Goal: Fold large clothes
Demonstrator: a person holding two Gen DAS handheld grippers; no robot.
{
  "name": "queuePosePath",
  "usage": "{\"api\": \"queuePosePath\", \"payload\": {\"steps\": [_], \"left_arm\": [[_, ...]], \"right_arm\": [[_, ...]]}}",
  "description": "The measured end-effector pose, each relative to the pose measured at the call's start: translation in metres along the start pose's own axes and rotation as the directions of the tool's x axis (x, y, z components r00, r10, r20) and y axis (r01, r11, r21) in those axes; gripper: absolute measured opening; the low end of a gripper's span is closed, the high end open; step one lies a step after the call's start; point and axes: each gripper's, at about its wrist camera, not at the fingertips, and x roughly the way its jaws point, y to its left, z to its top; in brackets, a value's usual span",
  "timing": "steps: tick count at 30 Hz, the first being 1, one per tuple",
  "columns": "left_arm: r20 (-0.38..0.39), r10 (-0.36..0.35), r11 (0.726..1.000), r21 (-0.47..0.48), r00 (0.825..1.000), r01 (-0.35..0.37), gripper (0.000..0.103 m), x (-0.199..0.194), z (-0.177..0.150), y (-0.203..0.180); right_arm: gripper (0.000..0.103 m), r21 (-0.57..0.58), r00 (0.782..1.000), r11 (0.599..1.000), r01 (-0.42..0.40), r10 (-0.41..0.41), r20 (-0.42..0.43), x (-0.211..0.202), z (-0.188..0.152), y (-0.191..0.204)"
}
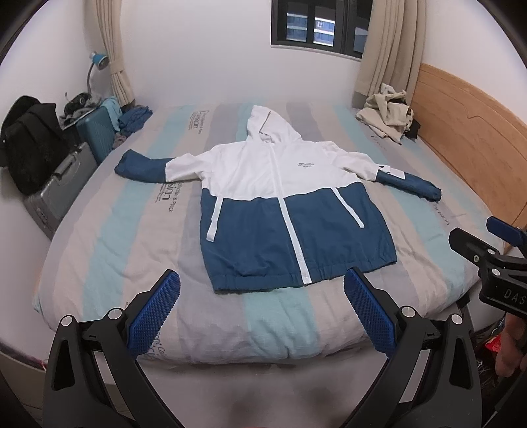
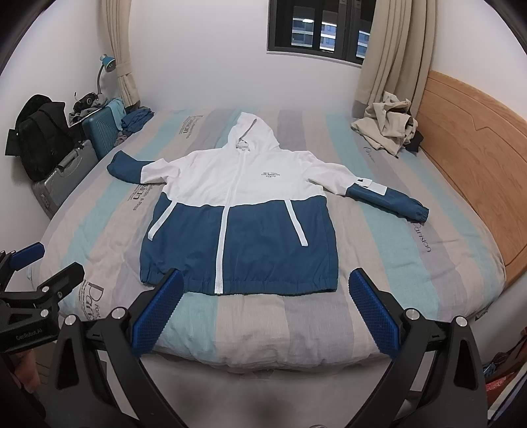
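Note:
A white and blue hooded jacket (image 1: 283, 204) lies flat, front up, on the striped bed (image 1: 131, 230), sleeves spread to both sides and hood toward the window. It also shows in the right wrist view (image 2: 237, 210). My left gripper (image 1: 262, 289) is open and empty, held above the bed's near edge just short of the jacket's hem. My right gripper (image 2: 266, 293) is open and empty, at the same near edge by the hem. The right gripper shows at the right edge of the left wrist view (image 1: 474, 240), and the left gripper shows at the left edge of the right wrist view (image 2: 49, 266).
A crumpled beige garment (image 1: 388, 115) lies at the bed's far right by the wooden headboard (image 1: 471, 138). Suitcases (image 1: 62, 184), a black bag (image 1: 29, 145) and blue clothes (image 1: 131, 120) stand along the left. A window (image 1: 316, 26) and curtains are behind.

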Motion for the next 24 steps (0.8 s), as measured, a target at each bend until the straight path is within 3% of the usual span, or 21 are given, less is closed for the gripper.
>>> {"api": "queuePosePath", "payload": {"steps": [9, 14, 24], "left_arm": [[0.004, 0.02, 0.999, 0.029, 1.0, -0.02, 0.097, 0.0037, -0.0007, -0.004], [0.005, -0.019, 1.0, 0.024, 1.0, 0.018, 0.097, 0.0043, 0.0003, -0.0047], [0.007, 0.012, 1.0, 0.028, 1.0, -0.012, 0.097, 0.0045, 0.0004, 0.003]], "right_arm": [[0.096, 0.009, 1.0, 1.0, -0.003, 0.003, -0.004, 0.0035, -0.0001, -0.0039], [0.096, 0.011, 1.0, 1.0, -0.004, 0.004, -0.004, 0.0041, 0.001, -0.0044], [0.096, -0.003, 1.0, 1.0, -0.014, 0.014, -0.002, 0.0059, 0.0038, -0.0025]]}}
